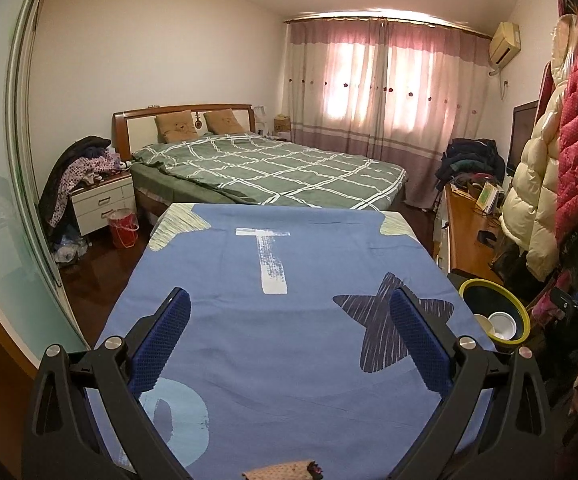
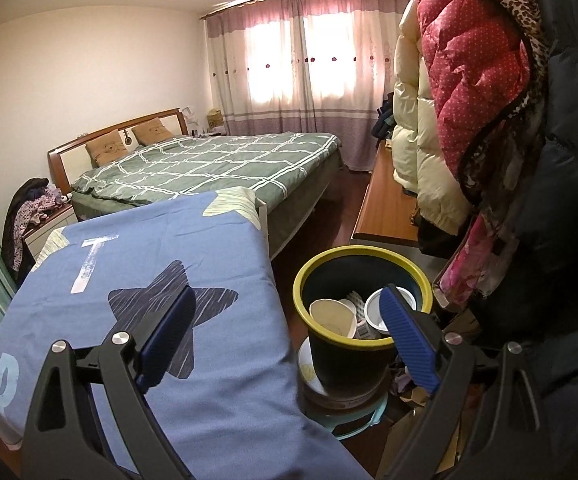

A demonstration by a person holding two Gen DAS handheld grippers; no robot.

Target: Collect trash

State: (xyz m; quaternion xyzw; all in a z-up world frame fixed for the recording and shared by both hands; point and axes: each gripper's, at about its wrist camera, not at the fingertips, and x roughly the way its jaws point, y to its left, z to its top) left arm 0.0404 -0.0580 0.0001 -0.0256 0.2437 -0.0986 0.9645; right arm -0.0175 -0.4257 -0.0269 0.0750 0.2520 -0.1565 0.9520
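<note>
Blue cloth (image 1: 281, 320) with a dark star and a white T covers the table; nothing loose shows on it, apart from a small brownish scrap (image 1: 285, 470) at 6 o'clock in the left view, too cropped to identify. Left gripper (image 1: 289, 340) hangs over the cloth, tongs wide, nothing between them. Right gripper (image 2: 289, 340) also wide and empty, one finger over the cloth edge, the other in front of the bin (image 2: 363, 304).

Bin: dark tub with a yellow-green rim, just beside the table at 3 o'clock, raised on a round tin and a pale stool. Inside: a crumpled paper cup (image 2: 331, 316), a white round lid or cup (image 2: 381, 304), and a barcoded scrap. In the left view the same bin sits at 3 o'clock, partly cut off.

Judgement: collection looks nearly done or done. To do the step well, sweep both views over the cloth for leftovers, check that scrap near the body, keep tongs wide until centred on any piece, then drop it well inside the rim, avoiding knocking the stacked bin.
</note>
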